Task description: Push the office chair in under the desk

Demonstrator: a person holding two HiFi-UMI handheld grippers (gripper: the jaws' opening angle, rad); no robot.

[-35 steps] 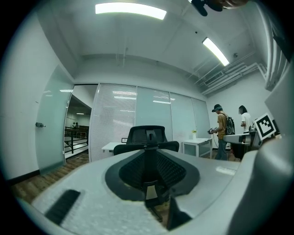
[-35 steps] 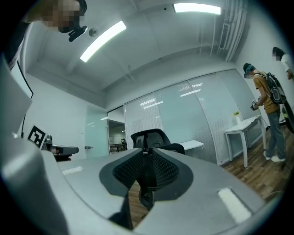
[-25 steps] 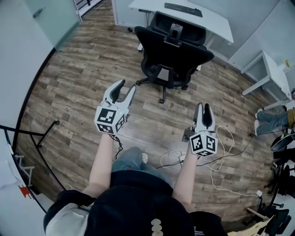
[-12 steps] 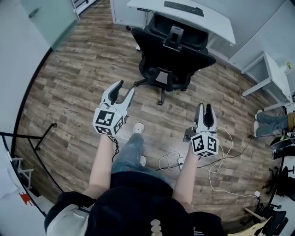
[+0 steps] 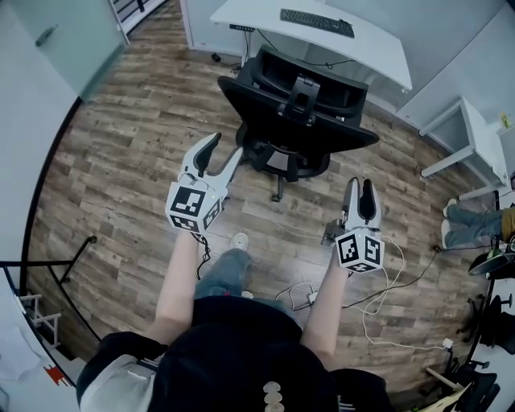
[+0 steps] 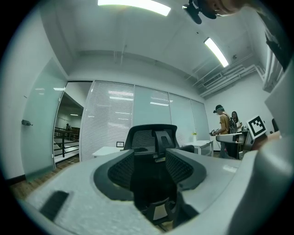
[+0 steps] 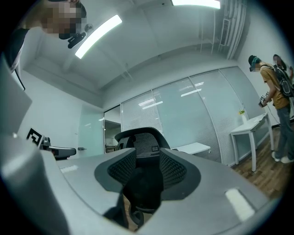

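Observation:
The black mesh office chair stands on the wood floor with its back toward me and its headrest in the middle. Beyond it is the white desk, which carries a keyboard. My left gripper is held in the air just short of the chair's left side; its jaws are opening and nothing is between them. My right gripper hangs open and empty, short of the chair's right side. Both gripper views look at the chair back through the left gripper's and right gripper's parted jaws.
A small white side table stands at the right, with a person's legs beside it. Loose cables lie on the floor by my right foot. A glass door and a black stand are at the left.
I have stepped forward, so the chair and desk are nearer and both grippers are closer to the chair back. The left jaws have spread a little wider.

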